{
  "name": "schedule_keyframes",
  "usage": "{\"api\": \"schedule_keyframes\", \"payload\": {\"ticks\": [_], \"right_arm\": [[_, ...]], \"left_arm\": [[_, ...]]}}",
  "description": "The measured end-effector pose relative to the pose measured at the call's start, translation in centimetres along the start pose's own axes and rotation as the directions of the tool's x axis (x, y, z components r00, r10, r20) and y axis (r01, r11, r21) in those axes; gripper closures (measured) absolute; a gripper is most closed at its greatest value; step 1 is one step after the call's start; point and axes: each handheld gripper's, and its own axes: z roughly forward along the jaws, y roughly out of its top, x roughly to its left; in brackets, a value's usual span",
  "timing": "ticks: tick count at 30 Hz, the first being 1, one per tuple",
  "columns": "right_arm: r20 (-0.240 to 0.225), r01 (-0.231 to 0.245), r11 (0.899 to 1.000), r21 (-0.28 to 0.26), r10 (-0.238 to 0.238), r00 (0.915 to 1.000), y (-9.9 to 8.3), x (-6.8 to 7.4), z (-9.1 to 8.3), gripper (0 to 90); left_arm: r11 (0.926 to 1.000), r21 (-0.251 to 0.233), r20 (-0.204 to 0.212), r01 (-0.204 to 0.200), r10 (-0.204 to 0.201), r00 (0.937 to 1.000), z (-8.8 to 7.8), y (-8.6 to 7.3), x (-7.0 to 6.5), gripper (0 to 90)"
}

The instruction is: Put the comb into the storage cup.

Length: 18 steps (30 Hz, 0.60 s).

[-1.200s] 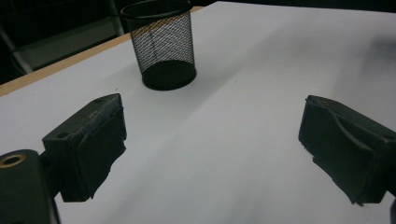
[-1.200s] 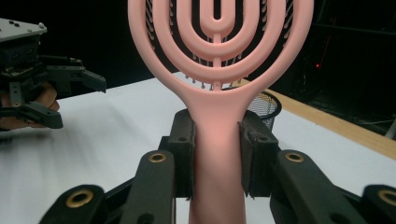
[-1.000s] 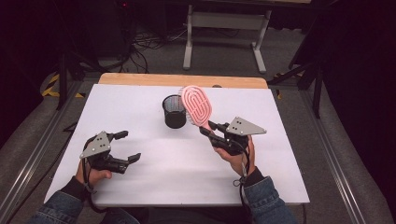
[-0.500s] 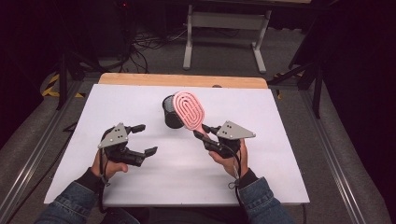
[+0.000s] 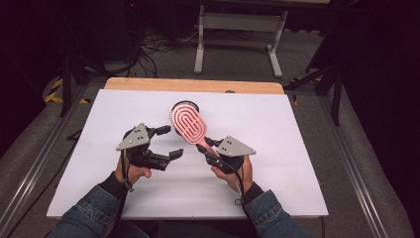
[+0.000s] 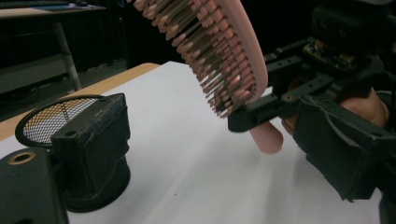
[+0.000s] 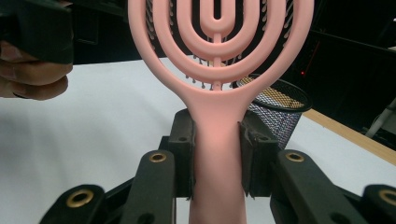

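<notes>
**Pink brush clamped by its handle, head raised toward the mesh cup**

The right gripper [image 5: 207, 148] has its 2 fingers [image 7: 183, 151] clamped on the handle of the pink vented hairbrush [image 5: 190, 124], 1 pad on each side of the neck just below the oval head. Gripping that low leaves the whole head free beyond the fingertips, and it tilts up and away from them, bristles facing down and toward the left gripper. The brush is off the counter [image 5: 307, 148], carried entirely by this grip.

The black mesh cup [image 5: 184, 106] stands upright just beyond the brush head, partly hidden behind it in the high view. It is open at the top, so it looks like the likely place to stand the brush; the handle would then have to point down, which this hold does not yet allow.

The left gripper [image 5: 167, 142] has its fingers [image 6: 95, 135] apart with nothing between them; they have just been closing a little. It sits just beside the brush head, probably to take the head and free the handle.
</notes>
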Motion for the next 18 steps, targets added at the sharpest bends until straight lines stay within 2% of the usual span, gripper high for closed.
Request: {"api": "schedule_keyframes", "payload": {"ticks": [5, 9, 16, 18], "right_arm": [[0.021, 0.029, 1.0, -0.006, -0.028, 0.9994, -0.2, 0.8, 0.4, 69.9], [0.038, 0.035, 0.999, -0.016, -0.034, 0.9987, -0.3, 1.2, 0.5, 69.9], [0.042, 0.054, 0.998, -0.014, -0.054, 0.9977, -0.4, 1.9, 0.8, 69.9], [0.037, 0.062, 0.998, -0.009, -0.061, 0.9974, -0.4, 2.1, 1.0, 69.9]], "left_arm": [[0.9994, -0.019, -0.006, 0.03, -0.03, 0.9995, 0.7, 0.1, -0.1, 12.7], [0.999, -0.025, 0.002, 0.038, -0.038, 0.9993, 1.1, 0.3, -0.4, 12.7], [0.9933, -0.042, 0.022, 0.108, -0.107, 0.994, 2.0, 0.3, -0.3, 14.2], [0.9927, -0.046, 0.017, 0.112, -0.111, 0.9937, 2.1, 0.3, -0.3, 15.1]]}}
